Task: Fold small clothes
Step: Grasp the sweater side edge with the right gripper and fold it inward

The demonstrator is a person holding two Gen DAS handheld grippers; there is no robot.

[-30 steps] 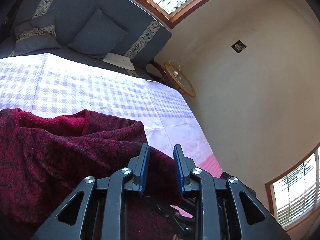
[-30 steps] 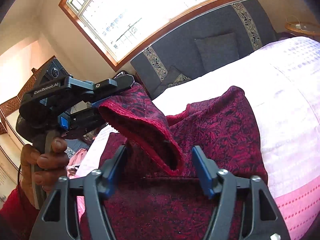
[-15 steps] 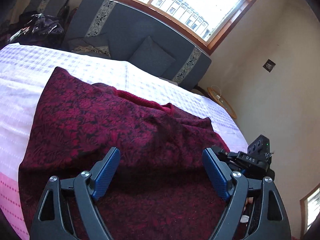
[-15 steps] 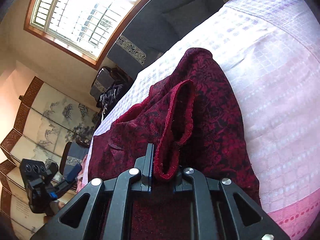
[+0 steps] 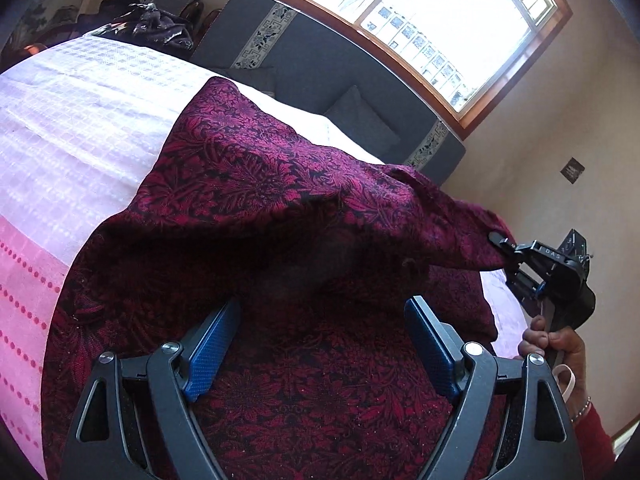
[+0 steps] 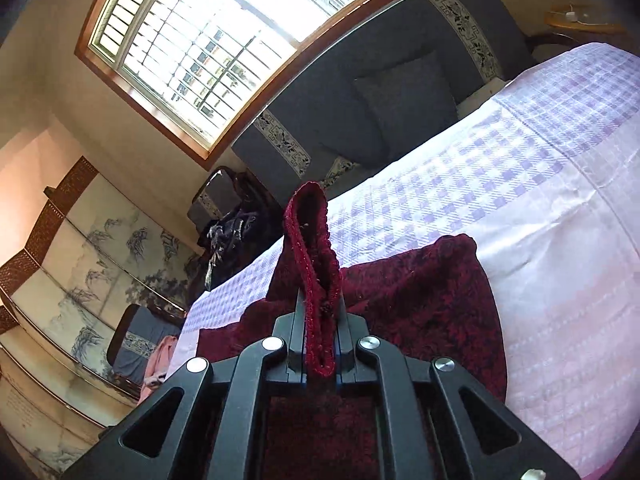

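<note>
Left gripper [image 5: 320, 344] now wide open over the dark red top [image 5: 248, 184] on the bed [image 5: 72, 120], nothing held, right gripper [image 6: 318, 322] just clamped tight on the hem, so probably halfway into a fold.

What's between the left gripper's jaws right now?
Only loose maroon garment lying under the open left gripper, untouched by its pads, as the left wrist view shows. The right gripper pinches its hem.

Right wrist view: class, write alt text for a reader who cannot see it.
The right tongs are shut on the red trimmed edge of a dark red patterned garment, lifting it above a lilac checked bedspread. A grey sofa and a bright window stand behind.
</note>
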